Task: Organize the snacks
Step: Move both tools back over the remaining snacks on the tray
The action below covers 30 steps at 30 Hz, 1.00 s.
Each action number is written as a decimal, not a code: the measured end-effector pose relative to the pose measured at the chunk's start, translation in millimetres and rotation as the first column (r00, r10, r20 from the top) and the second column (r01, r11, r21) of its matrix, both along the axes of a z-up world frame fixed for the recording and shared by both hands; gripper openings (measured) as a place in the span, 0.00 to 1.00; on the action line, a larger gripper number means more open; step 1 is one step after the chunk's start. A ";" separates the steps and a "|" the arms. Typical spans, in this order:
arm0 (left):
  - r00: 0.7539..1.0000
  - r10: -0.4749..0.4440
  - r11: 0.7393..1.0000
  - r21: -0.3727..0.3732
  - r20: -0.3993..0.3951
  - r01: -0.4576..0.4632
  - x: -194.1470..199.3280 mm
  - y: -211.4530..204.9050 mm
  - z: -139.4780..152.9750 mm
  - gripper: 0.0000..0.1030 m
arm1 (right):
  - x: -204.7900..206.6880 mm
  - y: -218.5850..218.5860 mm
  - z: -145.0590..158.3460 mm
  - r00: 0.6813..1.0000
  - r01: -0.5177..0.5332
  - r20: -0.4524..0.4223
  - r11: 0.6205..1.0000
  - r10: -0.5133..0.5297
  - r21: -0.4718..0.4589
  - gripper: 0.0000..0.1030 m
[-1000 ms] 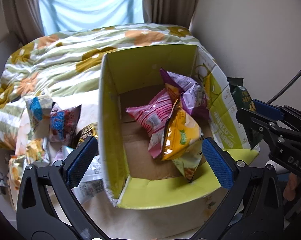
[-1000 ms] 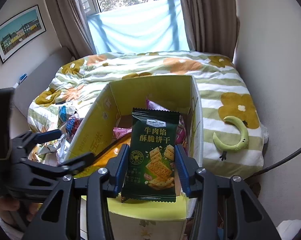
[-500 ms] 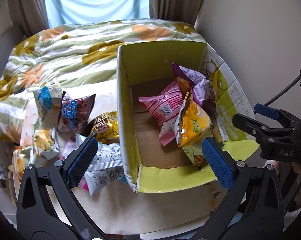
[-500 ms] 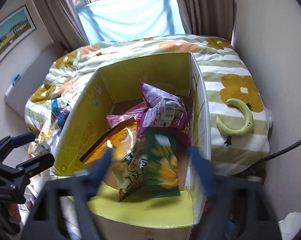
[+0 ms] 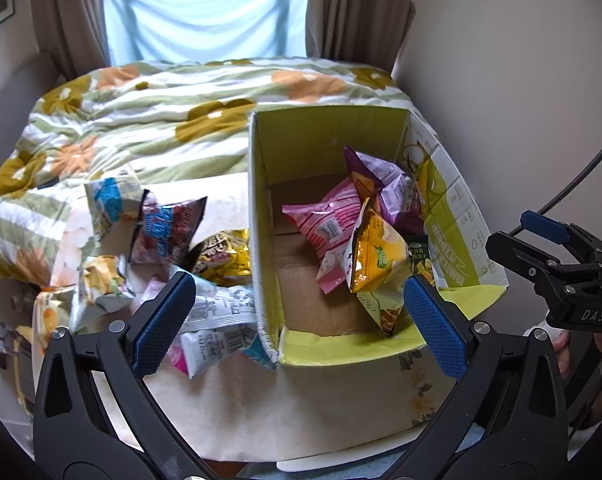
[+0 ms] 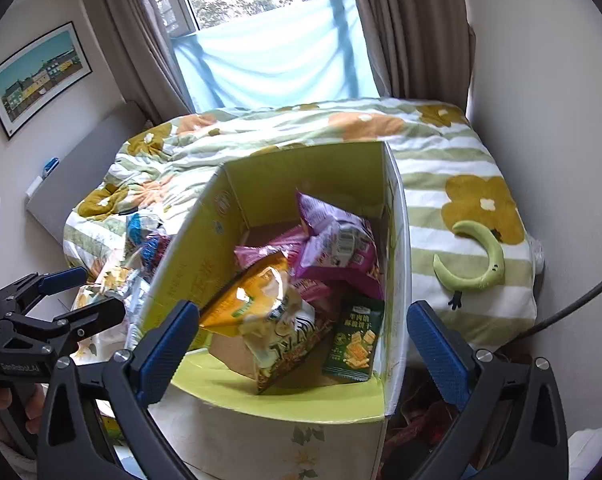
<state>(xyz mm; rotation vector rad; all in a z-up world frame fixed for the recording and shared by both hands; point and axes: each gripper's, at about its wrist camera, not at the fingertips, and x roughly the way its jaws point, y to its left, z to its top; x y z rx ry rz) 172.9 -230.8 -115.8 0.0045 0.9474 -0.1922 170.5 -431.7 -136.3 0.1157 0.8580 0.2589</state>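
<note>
An open cardboard box [image 5: 329, 148] [image 6: 301, 168] with yellow-green inner walls stands on the bed. In it lie a pink bag [image 5: 329, 224], a purple bag [image 6: 333, 244], a yellow bag [image 5: 377, 252] and a dark green cracker packet [image 6: 353, 344] leaning in the near right corner. Several loose snack bags [image 5: 165, 228] are heaped on the bed left of the box, among them a white packet [image 5: 217, 320]. My left gripper [image 5: 297, 280] [image 6: 97, 292] is open and empty over the box's left wall. My right gripper [image 6: 301, 308] [image 5: 509, 230] stands open and empty above the box's near edge.
A floral quilt [image 5: 141, 120] covers the bed behind the box. A green crescent plush [image 6: 477, 264] lies on it to the right of the box. A wall runs close along the right, with a dark cable [image 6: 573, 308]. Curtains and a window stand behind.
My right gripper has opened and let go of the green cracker packet, which dropped into the box. My left gripper has drawn back and left, bringing more loose snacks into its view.
</note>
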 end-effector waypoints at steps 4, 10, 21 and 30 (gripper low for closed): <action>0.999 0.046 0.999 0.016 0.021 -0.046 -15.4 13.6 13.6 1.00 | -3.8 14.0 11.5 0.998 -0.055 0.011 0.998 0.055 -0.026 1.00; 0.990 0.137 0.989 0.058 0.029 -0.139 -41.2 46.7 25.8 1.00 | -10.9 35.8 20.7 0.990 -0.136 0.042 0.991 0.136 0.007 1.00; 0.958 0.282 0.959 0.015 0.045 -0.283 -76.7 139.1 23.9 1.00 | -26.1 99.8 35.4 0.976 -0.196 0.098 0.980 0.194 0.015 1.00; 0.953 0.302 0.953 -0.010 0.014 -0.302 -76.5 248.2 16.0 1.00 | -26.0 189.1 30.7 0.982 -0.180 0.069 0.981 0.175 0.074 1.00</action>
